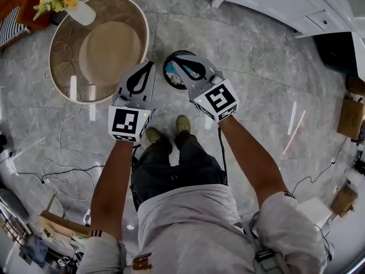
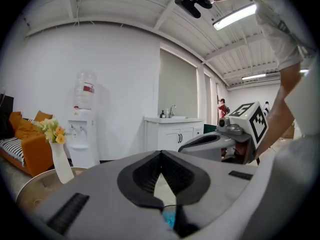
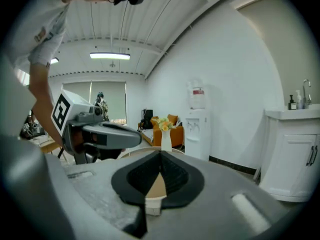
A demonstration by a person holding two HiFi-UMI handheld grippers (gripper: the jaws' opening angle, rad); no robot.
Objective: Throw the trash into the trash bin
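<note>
We judge the throwing step done. The trash [image 1: 173,73], a bluish and pale heap, lies inside the trash bin [image 1: 166,67] on the floor just ahead of our feet. The right gripper [image 1: 175,60] hangs above the bin, its jaws pressed together on nothing. The left gripper [image 1: 150,64] beside it is also tip to tip and empty. We cannot tell whether the pale sticks [image 1: 292,117] on the floor to our right count as trash. If they do, the next move calls for spreading the jaws and stooping to them. A vase of flowers [image 1: 80,11] stands on the round worktop [image 1: 57,67].

Trash bin [image 1: 167,73] right of round table [image 1: 108,50], vase [image 1: 80,13] on table's rim
</note>
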